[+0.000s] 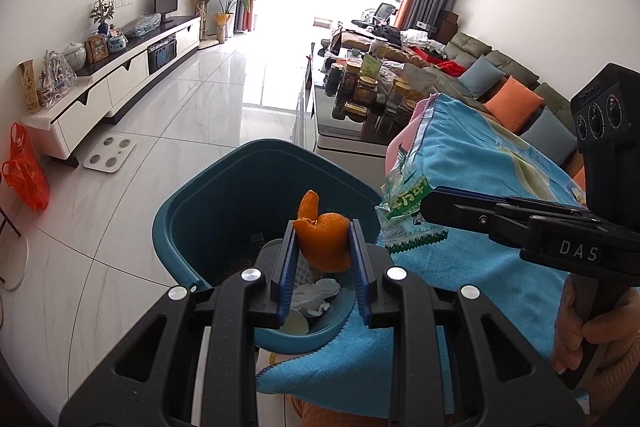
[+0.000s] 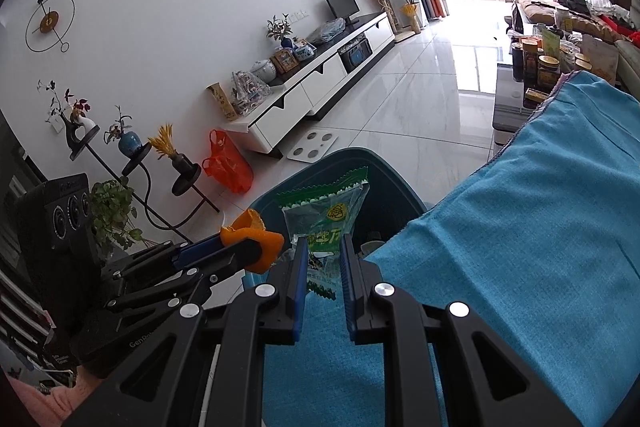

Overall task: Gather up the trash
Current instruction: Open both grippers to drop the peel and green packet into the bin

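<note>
One orange peel [image 1: 325, 239], one green wrapper [image 2: 326, 223], one teal bin [image 1: 224, 187], two grippers clamped.

The open mouth of the teal bin [image 1: 224, 195] is partly taken up by the left gripper [image 1: 322, 247] with its orange peel [image 1: 326, 239]. The right rim is overlapped by the blue cloth [image 1: 480, 155], over which the right gripper [image 2: 324, 259] and green wrapper [image 2: 328, 211] are held. Bare floor [image 1: 180, 115] lies beyond.
</note>
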Demonstrator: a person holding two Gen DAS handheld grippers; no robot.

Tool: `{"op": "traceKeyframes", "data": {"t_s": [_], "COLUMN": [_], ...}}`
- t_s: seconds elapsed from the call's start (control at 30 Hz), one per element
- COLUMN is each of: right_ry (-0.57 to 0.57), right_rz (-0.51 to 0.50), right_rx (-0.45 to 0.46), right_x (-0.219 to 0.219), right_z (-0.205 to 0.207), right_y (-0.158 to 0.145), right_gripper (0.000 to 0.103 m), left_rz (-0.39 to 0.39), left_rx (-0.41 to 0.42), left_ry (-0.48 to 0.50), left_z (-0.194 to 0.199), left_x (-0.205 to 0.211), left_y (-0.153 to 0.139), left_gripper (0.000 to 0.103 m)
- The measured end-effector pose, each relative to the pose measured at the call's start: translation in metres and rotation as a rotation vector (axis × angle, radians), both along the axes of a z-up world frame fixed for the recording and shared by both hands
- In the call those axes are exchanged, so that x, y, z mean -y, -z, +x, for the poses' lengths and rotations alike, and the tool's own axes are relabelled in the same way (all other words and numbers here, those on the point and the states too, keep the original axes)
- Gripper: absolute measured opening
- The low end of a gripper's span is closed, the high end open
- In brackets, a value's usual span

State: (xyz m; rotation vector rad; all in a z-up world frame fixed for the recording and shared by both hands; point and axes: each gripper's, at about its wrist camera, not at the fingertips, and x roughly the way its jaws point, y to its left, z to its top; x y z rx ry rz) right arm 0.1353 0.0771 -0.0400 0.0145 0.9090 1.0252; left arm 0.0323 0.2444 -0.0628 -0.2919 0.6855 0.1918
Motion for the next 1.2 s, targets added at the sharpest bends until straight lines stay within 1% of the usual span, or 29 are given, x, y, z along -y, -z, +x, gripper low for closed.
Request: {"op": "traceKeyframes", "data": {"t_s": [0.5,0.97,1.2], "right_ry": [-0.009,-0.009,0.002], "right_rz": [-0.040,-0.075,-0.093], "right_rx": [-0.002,-0.004,-0.005], "right_x": [-0.022,-0.038,-0.045], "right_z": [0.004,0.009,0.013], "right_y": [0.006,0.013,0.014], "right_gripper": [0.015,0.015,0.017], "left_rz": [-0.001,-0.028,-0.037], "left_rx": [-0.023,-0.048,-0.069], "left_ry": [-0.025,-0.043,-0.060], "left_z": [0.017,0.026,0.034], "left_x": [-0.005,-0.014,-0.018], "left_y": [0.012,0.027,0.037], "left_gripper": [0.025,0.025,0.027]}}
